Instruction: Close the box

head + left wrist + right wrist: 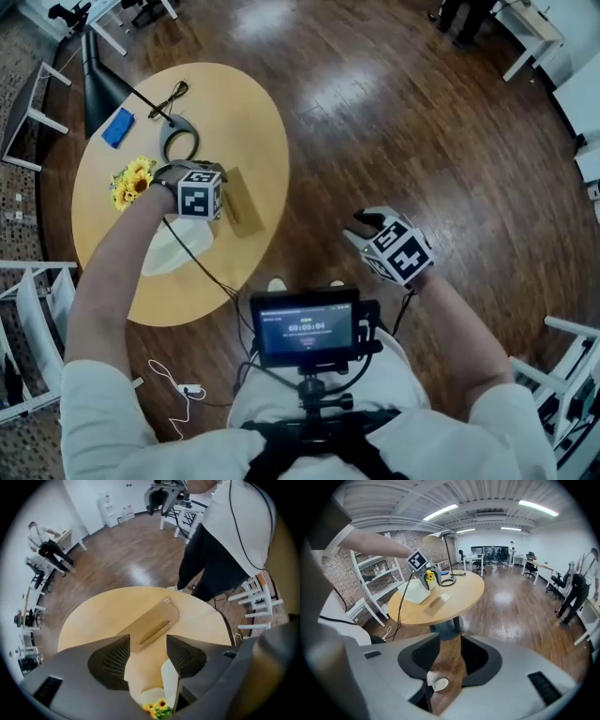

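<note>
A white box sits on the round wooden table, with a flat translucent brown lid-like piece lying beside it. My left gripper hovers over the box's far end. In the left gripper view the left gripper is open; a white upright edge of the box stands between the jaws close to the right finger, and the brown piece lies just beyond the tips. My right gripper is off the table over the floor; its jaws are open and hold nothing.
Yellow sunflowers lie left of the box. A blue object and a lamp's ring base with its cord sit at the table's far side. A cable runs from the left gripper across the box. White racks stand at left.
</note>
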The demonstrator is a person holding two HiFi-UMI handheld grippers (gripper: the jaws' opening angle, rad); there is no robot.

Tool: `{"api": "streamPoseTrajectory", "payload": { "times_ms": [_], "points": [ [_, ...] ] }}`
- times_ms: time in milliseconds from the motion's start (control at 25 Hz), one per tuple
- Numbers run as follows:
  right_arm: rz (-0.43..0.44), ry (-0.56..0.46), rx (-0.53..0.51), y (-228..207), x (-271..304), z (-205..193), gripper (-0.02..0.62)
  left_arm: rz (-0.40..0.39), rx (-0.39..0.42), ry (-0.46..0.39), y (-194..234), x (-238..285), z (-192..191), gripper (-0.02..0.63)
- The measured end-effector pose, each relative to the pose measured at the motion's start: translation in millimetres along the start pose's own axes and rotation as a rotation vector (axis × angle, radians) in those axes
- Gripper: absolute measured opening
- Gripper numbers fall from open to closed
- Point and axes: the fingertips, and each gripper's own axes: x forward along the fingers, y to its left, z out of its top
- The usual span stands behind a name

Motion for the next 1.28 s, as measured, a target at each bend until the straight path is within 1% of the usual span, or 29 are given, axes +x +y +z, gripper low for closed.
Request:
{"api": "streamPoseTrajectory", "payload": {
  "times_ms": [160, 200, 280, 400, 440, 520, 560, 600, 640, 760, 840, 920, 1040, 1120, 1280],
  "points": [
    [-0.041, 0.008, 0.076, 14.1, 4.0, -4.3, 0.146, -0.064, 0.193, 0.008, -15.2, 24.8, 3.5, 0.231],
    [-0.051, 0.011, 0.094, 17.3, 5.3, -5.7, 0.146, -0.076, 0.237, 0.01, -18.6, 29.9, 3.8, 0.221],
    [-0.072, 0.011, 0.129, 22.6, 7.7, -7.3, 0.146, -0.102, 0.309, 0.016, -25.2, 41.9, -0.3, 0.221],
    [-0.103, 0.013, 0.185, 32.9, 10.1, -11.4, 0.147, -0.129, 0.382, 0.003, -34.0, 57.5, -6.0, 0.181],
    [-0.113, 0.015, 0.202, 36.3, 11.4, -13.0, 0.147, -0.129, 0.398, -0.006, -34.9, 61.7, -6.9, 0.173],
    [-0.133, 0.019, 0.233, 42.9, 14.4, -15.8, 0.146, -0.126, 0.422, -0.023, -35.7, 69.9, -7.9, 0.132],
    [-0.142, 0.021, 0.249, 46.9, 15.3, -17.3, 0.147, -0.127, 0.433, -0.029, -37.0, 73.9, -8.6, 0.129],
    [-0.153, 0.021, 0.265, 50.9, 15.6, -18.3, 0.146, -0.131, 0.443, -0.033, -38.6, 77.4, -9.6, 0.111],
    [-0.166, 0.02, 0.279, 54.5, 15.2, -18.7, 0.147, -0.134, 0.449, -0.038, -39.5, 79.8, -10.7, 0.098],
    [-0.199, 0.016, 0.321, 66.6, 12.7, -20.2, 0.146, -0.137, 0.444, -0.076, -38.6, 80.3, -7.7, 0.098],
    [-0.218, 0.012, 0.348, 75.7, 11.6, -20.6, 0.147, -0.131, 0.444, -0.113, -39.4, 78.1, -2.7, 0.07],
    [-0.236, 0.011, 0.364, 83.7, 10.0, -19.4, 0.146, -0.122, 0.45, -0.136, -38.4, 78.6, 0.5, 0.005],
    [-0.249, 0.015, 0.368, 97.5, 7.2, -17.9, 0.147, -0.097, 0.443, -0.15, -30.5, 77.7, 4.5, 0.0],
    [-0.248, 0.018, 0.356, 105.8, 6.4, -15.8, 0.146, -0.067, 0.404, -0.168, -20.7, 64.8, 10.5, 0.0],
    [-0.229, -0.004, 0.303, 112.9, 1.8, -2.7, 0.146, -0.011, 0.256, -0.221, -1.4, 12.3, 25.7, 0.0]
  ]
}}
